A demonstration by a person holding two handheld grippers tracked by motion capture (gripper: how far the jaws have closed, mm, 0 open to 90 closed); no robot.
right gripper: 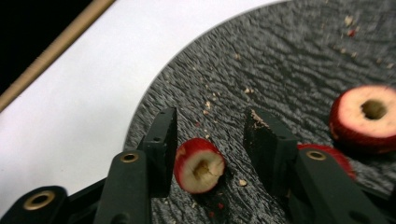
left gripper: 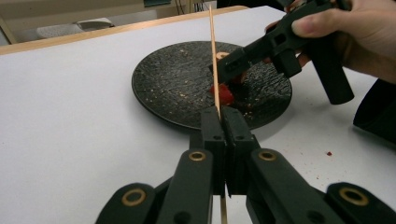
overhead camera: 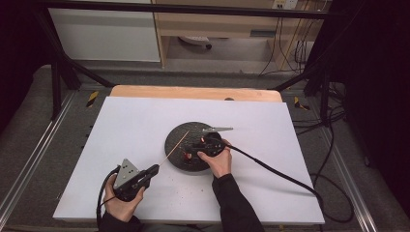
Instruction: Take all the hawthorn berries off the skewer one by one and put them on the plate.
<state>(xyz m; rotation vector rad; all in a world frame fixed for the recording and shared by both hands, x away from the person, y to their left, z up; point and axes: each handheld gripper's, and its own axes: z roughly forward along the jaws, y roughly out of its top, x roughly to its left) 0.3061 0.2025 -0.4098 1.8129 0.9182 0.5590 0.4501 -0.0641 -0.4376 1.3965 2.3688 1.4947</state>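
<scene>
Pinching a thin wooden skewer (left gripper: 214, 60), the left gripper (left gripper: 222, 122) faces a black plate (left gripper: 173, 79); the right gripper (right gripper: 210, 135), jaws spread, straddles a red fruit slice (right gripper: 198, 165); no writing legible

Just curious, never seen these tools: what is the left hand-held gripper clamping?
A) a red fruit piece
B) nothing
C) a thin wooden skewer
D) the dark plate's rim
C: the left hand-held gripper has its jaws shut on a thin wooden skewer pointing over the dark plate.

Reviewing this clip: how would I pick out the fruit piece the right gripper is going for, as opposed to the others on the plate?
Find the round black plate at the middle of the white table. The target piece lies on it between the open right gripper's jaws: red-skinned, pale-cut, hollow-cored, and smaller than the wider ring beyond the jaws.
</scene>
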